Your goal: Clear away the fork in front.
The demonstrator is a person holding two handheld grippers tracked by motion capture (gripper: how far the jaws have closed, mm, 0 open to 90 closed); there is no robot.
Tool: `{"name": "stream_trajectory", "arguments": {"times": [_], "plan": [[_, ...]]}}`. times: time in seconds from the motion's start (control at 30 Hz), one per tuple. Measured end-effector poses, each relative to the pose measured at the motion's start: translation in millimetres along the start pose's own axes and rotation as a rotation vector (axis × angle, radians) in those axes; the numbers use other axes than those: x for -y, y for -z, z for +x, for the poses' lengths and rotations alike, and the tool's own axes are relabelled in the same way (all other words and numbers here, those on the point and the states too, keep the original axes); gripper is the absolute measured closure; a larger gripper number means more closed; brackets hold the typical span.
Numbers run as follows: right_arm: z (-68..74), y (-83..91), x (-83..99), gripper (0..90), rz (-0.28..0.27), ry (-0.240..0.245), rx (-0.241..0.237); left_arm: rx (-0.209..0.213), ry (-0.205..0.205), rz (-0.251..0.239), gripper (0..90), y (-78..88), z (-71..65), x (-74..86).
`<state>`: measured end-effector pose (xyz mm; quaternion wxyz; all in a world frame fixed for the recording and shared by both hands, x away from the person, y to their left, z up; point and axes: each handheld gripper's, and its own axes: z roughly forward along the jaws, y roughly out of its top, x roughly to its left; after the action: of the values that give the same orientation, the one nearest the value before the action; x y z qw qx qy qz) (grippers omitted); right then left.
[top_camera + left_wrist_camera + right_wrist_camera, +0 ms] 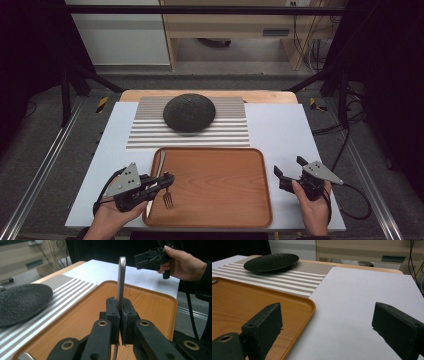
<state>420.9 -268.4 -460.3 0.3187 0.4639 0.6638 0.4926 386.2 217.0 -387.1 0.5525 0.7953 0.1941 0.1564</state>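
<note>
Tray bears fork, clamped in left tongs.

The left gripper, jaws clamped together, sits near the table's front left corner; the right gripper, jaws spread, near its front right edge.

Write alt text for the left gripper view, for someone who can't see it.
The left gripper is shut on a metal fork, handle pointing away, above a wooden tray. A dark plate sits on a striped mat at left; farther off, a hand holds the right gripper.
</note>
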Motion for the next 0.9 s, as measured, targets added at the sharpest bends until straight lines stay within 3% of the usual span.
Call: {"name": "stream_trajectory", "arguments": {"times": [0.13, 0.23, 0.3, 0.37, 0.4, 0.47, 0.57, 0.63, 0.8, 0.9], "plan": [[-0.7, -0.4, 0.5, 9.6, 0.008, -0.009, 0.001, 0.006, 0.005, 0.021, 86.8, -1.7, 2.7, 3.7], [-1.4, -0.7, 1.0, 9.6, 0.01, -0.007, 0.001, 0.004, 0.024, 0.011, 86.5, -1.9, 7.8, 5.9], [-1.5, -0.8, 1.1, 9.6, 0.013, -0.007, 0.001, -0.012, 0.025, 0.016, 85.6, -3.1, 14.1, 8.2], [-1.0, -1.2, 1.3, 9.7, 0.013, -0.007, 0.001, -0.061, 0.004, 0.043, 81.0, -7.9, 23.1, 13.6], [-0.9, -1.6, 1.4, 9.6, 0.013, -0.004, 0.001, -0.075, 0.014, 0.043, 80.0, -10.9, 29.1, 17.3], [-0.5, -2.0, 1.6, 9.6, 0.014, -0.004, 0.001, -0.071, 0.042, 0.039, 79.7, -17.0, 43.1, 23.5], [-0.4, -1.5, 1.4, 9.6, 0.01, -0.017, -0.002, -0.082, 0.048, 0.091, 75.1, -30.9, 62.7, 34.7], [-0.6, -1.4, 1.6, 9.6, 0.011, -0.019, -0.002, -0.07, 0.074, 0.129, 72.0, -39.9, 72.5, 43.5], [-1.0, -2.1, 2.0, 9.6, 0.011, -0.022, -0.003, -0.078, 0.074, 0.202, 68.7, -48.1, 74.9, 55.8], [-1.1, -2.3, 2.0, 9.5, 0.011, -0.019, -0.005, -0.081, 0.099, 0.193, 68.6, -46.4, 75.0, 57.2]]}}
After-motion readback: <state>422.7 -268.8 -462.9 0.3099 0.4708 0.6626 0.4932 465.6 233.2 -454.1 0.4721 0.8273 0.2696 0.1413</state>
